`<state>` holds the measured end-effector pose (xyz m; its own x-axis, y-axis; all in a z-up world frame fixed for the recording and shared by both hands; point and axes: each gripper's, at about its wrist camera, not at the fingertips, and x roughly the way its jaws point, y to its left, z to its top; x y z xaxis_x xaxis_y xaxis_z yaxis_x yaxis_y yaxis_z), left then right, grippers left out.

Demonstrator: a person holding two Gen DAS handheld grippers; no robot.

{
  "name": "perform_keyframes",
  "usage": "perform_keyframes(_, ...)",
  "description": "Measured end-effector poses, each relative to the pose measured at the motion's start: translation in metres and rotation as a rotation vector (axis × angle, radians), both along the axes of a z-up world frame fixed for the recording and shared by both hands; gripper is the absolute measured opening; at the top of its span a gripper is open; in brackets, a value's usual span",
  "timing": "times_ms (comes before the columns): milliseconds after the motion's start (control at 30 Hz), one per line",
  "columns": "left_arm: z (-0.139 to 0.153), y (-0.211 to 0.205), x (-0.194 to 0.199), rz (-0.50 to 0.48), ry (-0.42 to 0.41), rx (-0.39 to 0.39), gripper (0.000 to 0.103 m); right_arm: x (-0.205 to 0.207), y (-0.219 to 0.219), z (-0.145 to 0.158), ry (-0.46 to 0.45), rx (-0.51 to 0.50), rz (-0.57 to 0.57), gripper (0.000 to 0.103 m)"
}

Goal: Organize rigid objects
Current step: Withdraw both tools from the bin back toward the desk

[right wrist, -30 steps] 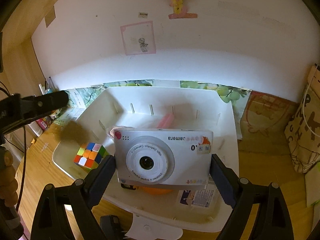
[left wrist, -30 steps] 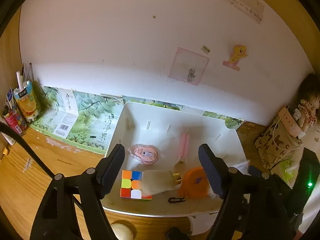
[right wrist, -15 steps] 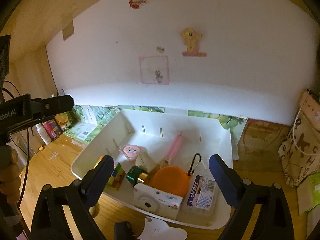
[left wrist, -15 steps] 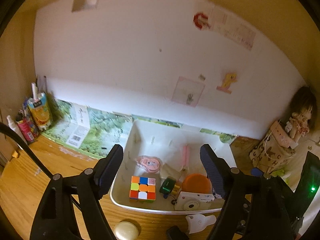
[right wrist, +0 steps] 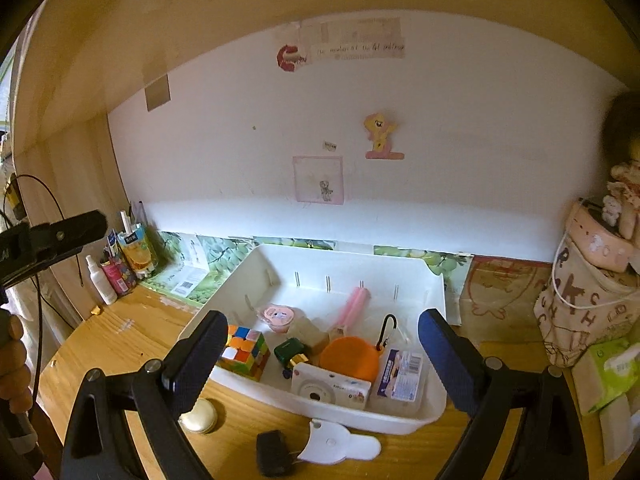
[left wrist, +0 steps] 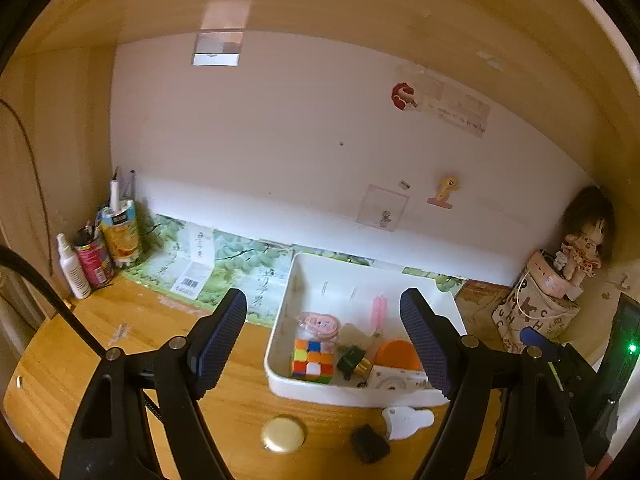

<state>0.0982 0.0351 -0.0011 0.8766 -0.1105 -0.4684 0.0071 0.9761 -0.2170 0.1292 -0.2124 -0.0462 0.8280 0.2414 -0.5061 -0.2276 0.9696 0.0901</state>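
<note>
A white bin [left wrist: 280, 376] [right wrist: 400, 420] on the wooden desk holds a colour cube [left wrist: 313, 361] [right wrist: 245, 351], a white toy camera [left wrist: 396, 378] [right wrist: 330, 389], an orange disc [right wrist: 349, 356], a green bottle [right wrist: 294, 352], a pink round case [right wrist: 279, 316], a pink stick [right wrist: 352, 304] and a printed packet [right wrist: 400, 372]. My left gripper [left wrist: 323, 300] hangs open above and in front of the bin, with nothing between its fingers. My right gripper [right wrist: 324, 316] is open and empty too, back from the bin's near rim.
On the desk in front of the bin lie a gold round tin [left wrist: 282, 434], a white bear-shaped piece [left wrist: 406, 420] and a small black object [left wrist: 370, 446]. Bottles and cartons [left wrist: 100, 252] stand at the back left. A doll on a bag [left wrist: 560, 292] fills the right corner.
The right gripper let go of the white camera, which now lies at the bin's front. Both grippers drew back and rose, so the bin looks smaller and farther.
</note>
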Motion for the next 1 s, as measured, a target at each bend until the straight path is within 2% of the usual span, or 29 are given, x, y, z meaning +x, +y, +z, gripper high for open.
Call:
perform_keyframes(400, -0.009, 0.026, -0.039, 0.0, 0.039, 0.025, 0.082, -0.04, 0.014, -0.004, 0.038, 0.025, -0.026, 0.097)
perform_keyframes(700, -0.021, 0.039, -0.046, -0.063, 0.098, 0.033, 0.082, -0.058, 0.026, -0.016, 0.102, 0.064, -0.081, 0.097)
perform_keyframes(1000, -0.033, 0.046, -0.042, -0.146, 0.143, 0.058, 0.082, -0.076, 0.028, -0.036, 0.184, 0.158, -0.195, 0.097)
